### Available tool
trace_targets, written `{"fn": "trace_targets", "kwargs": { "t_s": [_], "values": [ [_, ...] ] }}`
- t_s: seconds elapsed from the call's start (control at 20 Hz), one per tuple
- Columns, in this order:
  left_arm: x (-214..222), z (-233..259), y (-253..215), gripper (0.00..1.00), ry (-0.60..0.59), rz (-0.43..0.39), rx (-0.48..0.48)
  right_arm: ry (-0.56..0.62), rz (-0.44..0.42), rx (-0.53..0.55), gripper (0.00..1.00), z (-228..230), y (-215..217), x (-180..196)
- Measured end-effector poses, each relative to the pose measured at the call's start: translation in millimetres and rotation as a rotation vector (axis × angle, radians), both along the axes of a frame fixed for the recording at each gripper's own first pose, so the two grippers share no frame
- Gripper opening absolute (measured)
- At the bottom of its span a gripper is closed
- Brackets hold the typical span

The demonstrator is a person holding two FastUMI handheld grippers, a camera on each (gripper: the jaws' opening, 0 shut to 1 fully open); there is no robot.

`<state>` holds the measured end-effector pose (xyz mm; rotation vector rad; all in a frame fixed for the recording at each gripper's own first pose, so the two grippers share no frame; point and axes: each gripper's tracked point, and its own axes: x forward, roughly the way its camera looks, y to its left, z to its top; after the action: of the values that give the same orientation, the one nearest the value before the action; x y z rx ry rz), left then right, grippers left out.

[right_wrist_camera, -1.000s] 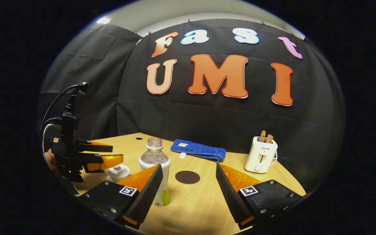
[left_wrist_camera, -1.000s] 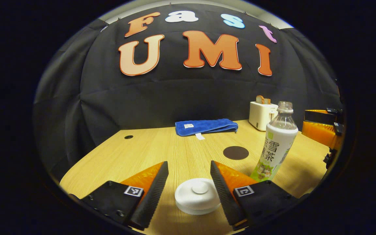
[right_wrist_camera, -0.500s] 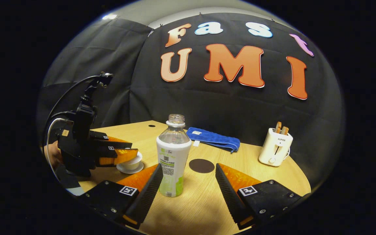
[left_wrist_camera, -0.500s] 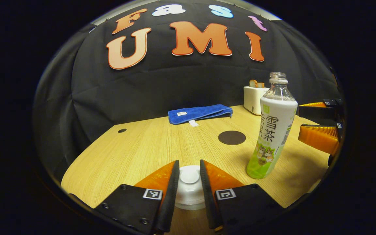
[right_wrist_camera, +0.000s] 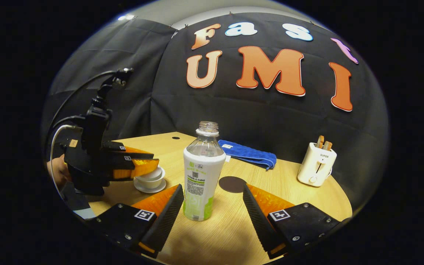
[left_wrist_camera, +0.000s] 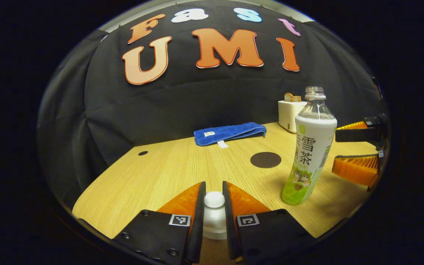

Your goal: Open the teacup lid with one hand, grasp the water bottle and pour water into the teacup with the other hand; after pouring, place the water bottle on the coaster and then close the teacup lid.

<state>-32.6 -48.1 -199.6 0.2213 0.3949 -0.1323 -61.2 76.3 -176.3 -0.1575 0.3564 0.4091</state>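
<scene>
A white teacup lid [left_wrist_camera: 215, 222] lies between my left gripper's fingers, and the left gripper [left_wrist_camera: 213, 186] is shut on its round knob [left_wrist_camera: 214, 198]. In the right gripper view the left gripper [right_wrist_camera: 138, 166] sits on top of the white teacup [right_wrist_camera: 152, 181] on its saucer. The uncapped water bottle [right_wrist_camera: 202, 173] with a white and green label stands upright on the table just ahead of my right gripper [right_wrist_camera: 212, 204], which is open; the bottle is nearer its left finger and is not touched. The bottle [left_wrist_camera: 312, 147] also stands to the right of the lid. A dark round coaster [right_wrist_camera: 232, 184] lies behind the bottle.
A folded blue towel [right_wrist_camera: 249, 154] lies at the back of the wooden table [right_wrist_camera: 289, 191]. A white toaster [right_wrist_camera: 317, 166] with bread in it stands at the back right. A hand [right_wrist_camera: 55, 173] holds the left gripper at the table's left edge.
My left gripper has come down and shut on the lid's knob. My right gripper has moved toward the bottle, which now stands larger between its open fingers.
</scene>
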Motion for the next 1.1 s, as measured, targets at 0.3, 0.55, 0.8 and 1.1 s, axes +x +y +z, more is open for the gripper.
{"fn": "trace_targets", "kwargs": {
  "t_s": [0.3, 0.55, 0.8, 1.1],
  "values": [
    [1.0, 17.2, 21.7, 0.31, -0.047, 0.057, 0.003, 0.040, -0.002, 0.002, 0.89, -19.1, 10.6, 13.9],
    [1.1, 22.2, 43.7, 0.31, -0.061, 0.103, -0.022, 0.103, 0.012, 0.052, 0.85, -32.4, 25.3, 18.7],
    [-1.0, 23.1, 68.8, 0.35, -0.066, 0.153, -0.040, 0.177, 0.008, 0.067, 0.73, -52.8, 36.7, 22.6],
    [-4.4, 20.7, 91.9, 0.28, -0.063, 0.198, -0.065, 0.189, -0.006, 0.048, 0.63, -50.5, 39.8, 28.5]
  ]
}}
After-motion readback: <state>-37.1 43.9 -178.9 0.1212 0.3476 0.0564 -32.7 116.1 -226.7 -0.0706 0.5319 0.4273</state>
